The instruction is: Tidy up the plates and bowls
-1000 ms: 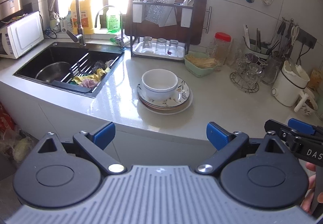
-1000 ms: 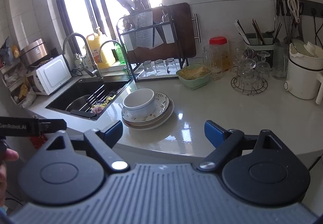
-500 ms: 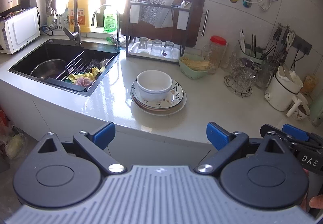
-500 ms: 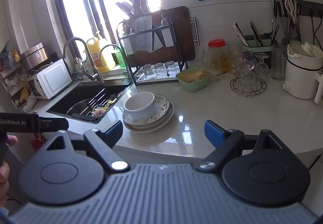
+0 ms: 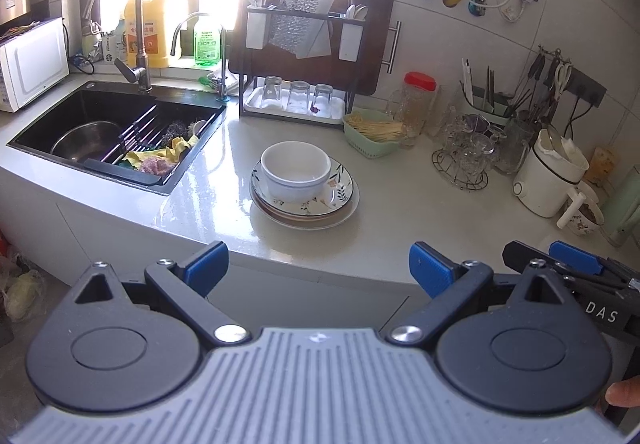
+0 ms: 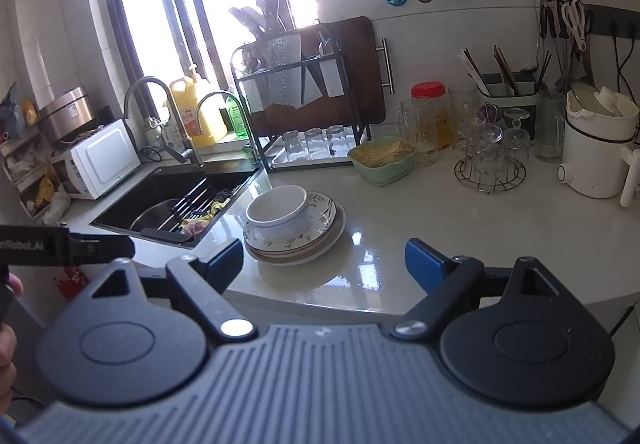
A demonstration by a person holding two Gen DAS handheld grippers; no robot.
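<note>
Sunlit kitchen, pale glossy stone countertop (image 5: 400, 212) curving round a black sink (image 5: 80, 116).

Left wrist view: the left gripper (image 5: 318, 264), blue-tipped fingers spread wide and empty, hangs off the counter edge; mid-frame sits a white ceramic bowl (image 5: 295, 170) on a stack of floral-rimmed plates (image 5: 340, 200). Right wrist view: the right gripper (image 6: 324, 260) likewise gapes with nothing between its fingers; the bowl (image 6: 278, 212) and plates (image 6: 320, 232) lie centre-left, a black wire dish rack (image 6: 304, 104) behind by the bright window.
</note>
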